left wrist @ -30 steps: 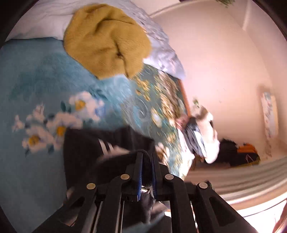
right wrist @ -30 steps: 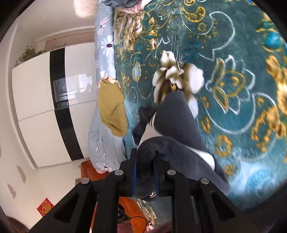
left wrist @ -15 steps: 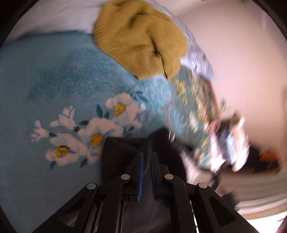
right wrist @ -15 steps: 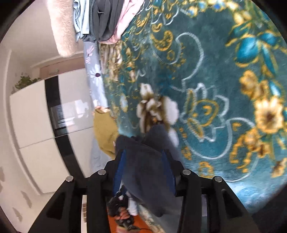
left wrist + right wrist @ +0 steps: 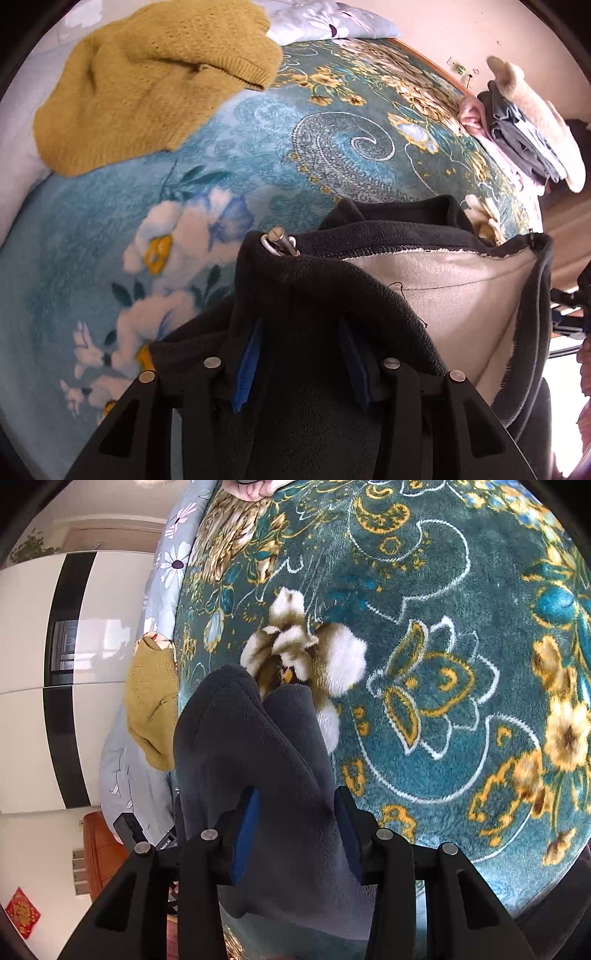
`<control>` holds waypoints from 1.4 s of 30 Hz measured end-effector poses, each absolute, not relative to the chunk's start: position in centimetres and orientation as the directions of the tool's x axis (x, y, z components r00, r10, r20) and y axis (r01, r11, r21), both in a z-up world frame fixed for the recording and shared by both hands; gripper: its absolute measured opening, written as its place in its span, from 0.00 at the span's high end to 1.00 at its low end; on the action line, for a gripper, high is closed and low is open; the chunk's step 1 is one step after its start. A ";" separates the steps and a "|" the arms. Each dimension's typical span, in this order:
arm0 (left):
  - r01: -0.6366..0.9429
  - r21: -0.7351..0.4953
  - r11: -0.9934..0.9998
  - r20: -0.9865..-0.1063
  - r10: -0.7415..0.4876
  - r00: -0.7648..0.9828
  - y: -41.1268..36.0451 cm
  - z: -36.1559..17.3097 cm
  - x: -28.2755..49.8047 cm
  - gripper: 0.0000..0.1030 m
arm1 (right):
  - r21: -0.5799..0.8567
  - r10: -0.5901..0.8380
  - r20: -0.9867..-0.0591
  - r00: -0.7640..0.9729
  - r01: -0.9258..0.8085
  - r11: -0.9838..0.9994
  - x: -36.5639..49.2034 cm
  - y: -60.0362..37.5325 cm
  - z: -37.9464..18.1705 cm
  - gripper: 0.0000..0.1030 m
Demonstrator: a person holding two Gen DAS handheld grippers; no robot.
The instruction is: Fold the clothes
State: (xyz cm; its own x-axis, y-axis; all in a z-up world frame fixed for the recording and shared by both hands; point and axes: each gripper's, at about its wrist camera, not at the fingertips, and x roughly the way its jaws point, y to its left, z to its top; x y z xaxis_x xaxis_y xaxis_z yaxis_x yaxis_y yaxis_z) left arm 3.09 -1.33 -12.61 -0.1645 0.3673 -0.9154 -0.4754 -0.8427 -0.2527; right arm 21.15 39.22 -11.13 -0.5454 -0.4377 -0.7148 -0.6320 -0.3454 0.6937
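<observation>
A dark fleece garment point(image 5: 332, 280) with a pale lining point(image 5: 454, 280) and a metal zipper pull point(image 5: 282, 242) lies on the teal floral blanket point(image 5: 147, 206). My left gripper point(image 5: 301, 354) is open, its blue pads on either side of a fold of the fleece. In the right wrist view the same dark fleece point(image 5: 251, 746) lies between the spread blue pads of my right gripper point(image 5: 295, 834), which is open.
A mustard knitted sweater point(image 5: 147, 77) lies at the blanket's far left; it also shows in the right wrist view point(image 5: 153, 698). A stack of folded clothes point(image 5: 517, 125) sits at the far right bed edge. A floral pillow point(image 5: 325, 22) lies behind. White wardrobe point(image 5: 44, 664) beside the bed.
Both grippers were shut on the fleece a second ago; the right one had opened half a second ago, and now both stand open. The garment has come down onto the blanket, lining showing.
</observation>
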 end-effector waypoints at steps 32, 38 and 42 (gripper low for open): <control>-0.141 -0.568 -0.811 -0.710 0.570 -0.413 -11.2 -7.0 3.1 0.91 | 0.756 -0.335 -0.646 -0.686 -0.516 -0.403 18.3 39.0 -6.7 0.91; -0.118 -0.527 -0.842 -0.745 0.524 -0.413 -11.4 -9.2 1.5 0.91 | 0.761 -0.247 -0.631 -0.736 -0.525 -0.380 19.9 40.9 -6.8 0.92; -0.021 -0.490 -0.871 -0.828 0.473 -0.302 -11.2 -14.1 0.2 0.91 | 0.689 -0.270 -0.723 -0.636 -0.638 -0.344 19.6 40.9 -11.1 0.92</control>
